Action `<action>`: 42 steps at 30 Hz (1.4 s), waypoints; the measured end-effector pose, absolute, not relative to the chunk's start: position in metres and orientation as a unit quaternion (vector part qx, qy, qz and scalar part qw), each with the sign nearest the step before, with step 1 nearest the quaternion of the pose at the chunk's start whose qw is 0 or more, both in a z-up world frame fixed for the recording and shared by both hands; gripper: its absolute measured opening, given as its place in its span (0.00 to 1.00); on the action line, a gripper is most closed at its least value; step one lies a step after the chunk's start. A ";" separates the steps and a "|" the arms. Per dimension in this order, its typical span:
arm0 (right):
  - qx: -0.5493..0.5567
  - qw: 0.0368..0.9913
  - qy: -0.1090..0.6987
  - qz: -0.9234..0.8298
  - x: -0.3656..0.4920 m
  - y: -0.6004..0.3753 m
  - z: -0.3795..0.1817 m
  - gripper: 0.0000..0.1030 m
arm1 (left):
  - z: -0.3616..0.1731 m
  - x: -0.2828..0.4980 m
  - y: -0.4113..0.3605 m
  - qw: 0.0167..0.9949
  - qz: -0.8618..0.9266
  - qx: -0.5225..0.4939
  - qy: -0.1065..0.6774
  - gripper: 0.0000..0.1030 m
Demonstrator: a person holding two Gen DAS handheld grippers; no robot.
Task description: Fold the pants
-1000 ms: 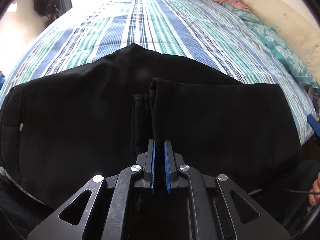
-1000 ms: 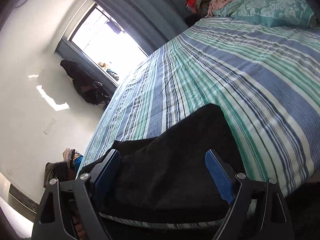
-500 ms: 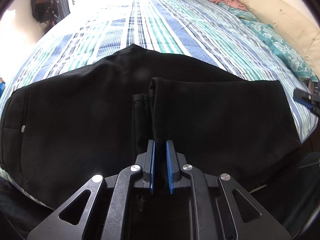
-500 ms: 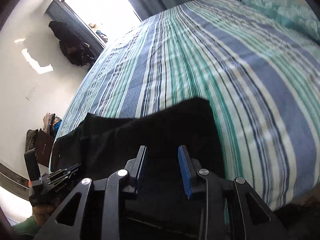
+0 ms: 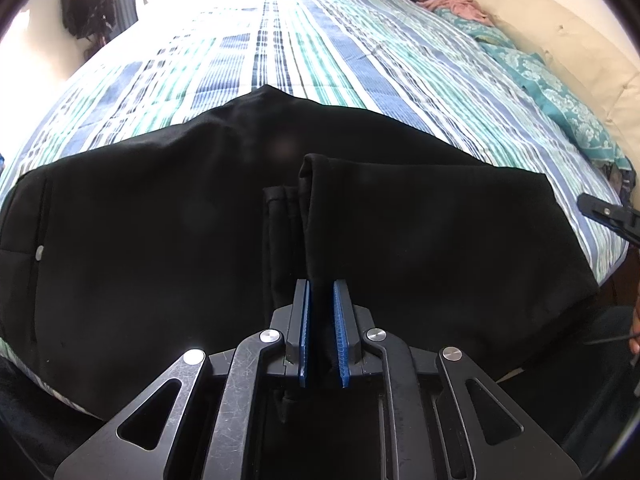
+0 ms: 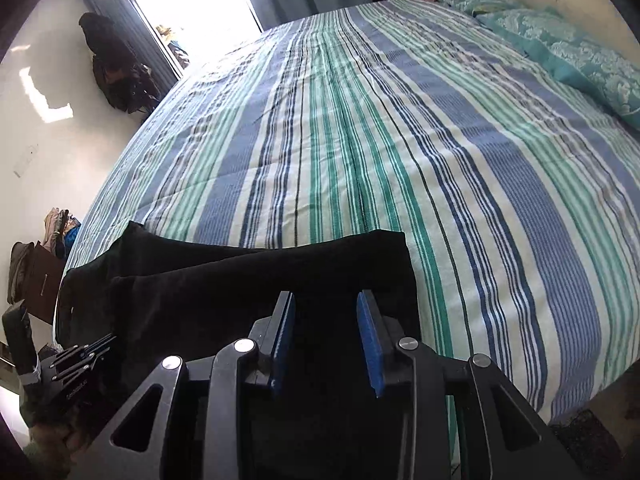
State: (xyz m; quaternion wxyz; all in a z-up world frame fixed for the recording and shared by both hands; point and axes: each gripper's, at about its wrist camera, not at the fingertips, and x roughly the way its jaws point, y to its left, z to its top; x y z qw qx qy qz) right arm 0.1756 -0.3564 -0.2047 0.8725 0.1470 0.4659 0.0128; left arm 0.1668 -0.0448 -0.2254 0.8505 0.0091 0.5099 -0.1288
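Left gripper near-closed; right gripper part-open.

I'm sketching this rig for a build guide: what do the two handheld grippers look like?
Both the left gripper and the right gripper are black, scratched linkage frames with triangular cutouts and round silver pivot screws. Each carries two flat fingers faced with ribbed blue pads. A thin dark cable trails at the left view's right edge.
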 end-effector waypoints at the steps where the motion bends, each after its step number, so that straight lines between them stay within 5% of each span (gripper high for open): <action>1: 0.141 0.878 0.458 0.015 0.164 -0.350 -0.198 0.33 | -0.225 0.167 -0.045 0.851 -0.127 0.009 0.510 0.13; 3: 0.134 0.884 0.447 0.021 0.146 -0.333 -0.191 0.41 | -0.225 0.167 -0.045 0.850 -0.123 0.008 0.512 0.13; 11: 0.068 0.857 0.511 0.011 0.130 -0.282 -0.254 0.44 | -0.226 0.166 -0.046 0.851 -0.121 0.015 0.511 0.13; 23: 0.074 0.864 0.497 0.026 0.125 -0.277 -0.258 0.66 | -0.226 0.165 -0.048 0.854 -0.124 0.024 0.504 0.13; 25: 0.076 0.865 0.495 0.029 0.124 -0.277 -0.259 0.68 | -0.223 0.164 -0.043 0.850 -0.142 -0.004 0.507 0.25; 28: 0.075 0.866 0.494 0.035 0.125 -0.274 -0.259 0.75 | -0.205 0.156 -0.032 0.864 -0.148 -0.039 0.480 0.81; 30: 0.071 0.867 0.492 0.036 0.125 -0.271 -0.260 0.80 | -0.187 0.149 -0.025 0.889 -0.126 -0.030 0.440 0.93; 35: 0.070 0.865 0.494 0.056 0.127 -0.263 -0.262 1.00 | -0.177 0.161 0.002 0.902 -0.069 -0.038 0.424 0.94; 42: 0.039 0.896 0.440 0.041 0.116 -0.253 -0.238 1.00 | -0.206 0.180 0.042 0.891 0.020 -0.037 0.452 0.94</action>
